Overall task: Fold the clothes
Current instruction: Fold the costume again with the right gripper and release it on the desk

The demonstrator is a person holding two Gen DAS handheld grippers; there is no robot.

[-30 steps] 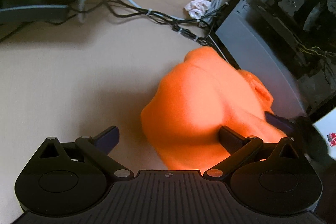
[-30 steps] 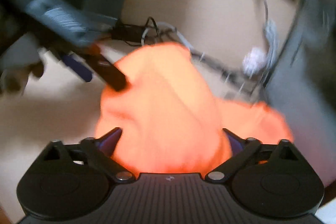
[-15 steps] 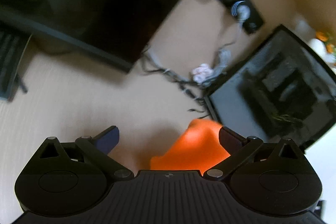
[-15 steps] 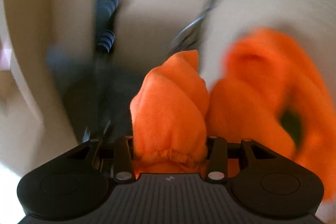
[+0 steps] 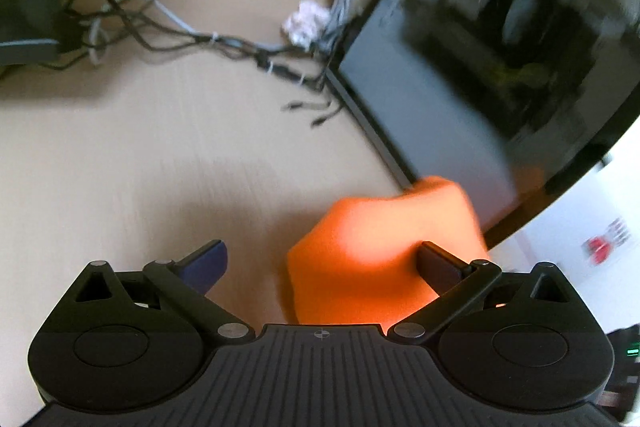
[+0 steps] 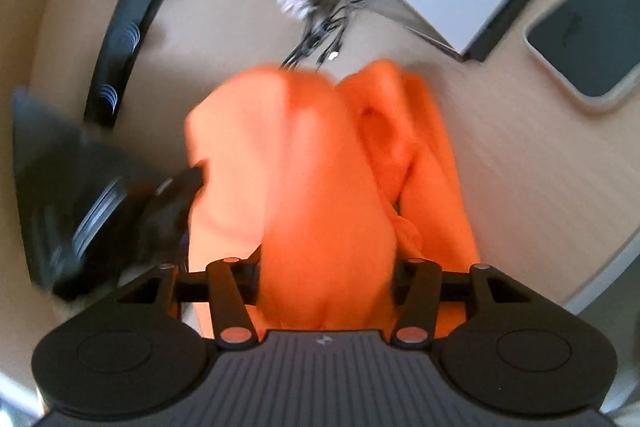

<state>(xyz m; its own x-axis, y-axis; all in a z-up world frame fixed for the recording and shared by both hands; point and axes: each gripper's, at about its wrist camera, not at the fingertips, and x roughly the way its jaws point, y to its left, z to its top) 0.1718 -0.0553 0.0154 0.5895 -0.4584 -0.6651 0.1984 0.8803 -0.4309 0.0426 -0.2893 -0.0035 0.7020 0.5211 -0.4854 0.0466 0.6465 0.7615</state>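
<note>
- Bunched orange fleece garment (image 6: pixel 320 179) now hangs thicker between the right gripper (image 6: pixel 326 275) jaws, which just eased wider yet clamp it, above the beige wooden desk (image 6: pixel 520 167).
- Left gripper (image 5: pixel 320 259) gapes, holding nothing, cloth beside it.
- Judgement: garment gathered, no flat fold begun.

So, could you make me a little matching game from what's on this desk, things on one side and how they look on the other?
Things:
1. orange cloth
2. crumpled paper
3. phone
4. cables

Looks:
a. dark, lying flat
b. thin, tangled together
c. bright, bunched into a heap
d. whitish, screwed into a small ball

Pairs: 1-c, 2-d, 3-a, 4-b
</note>
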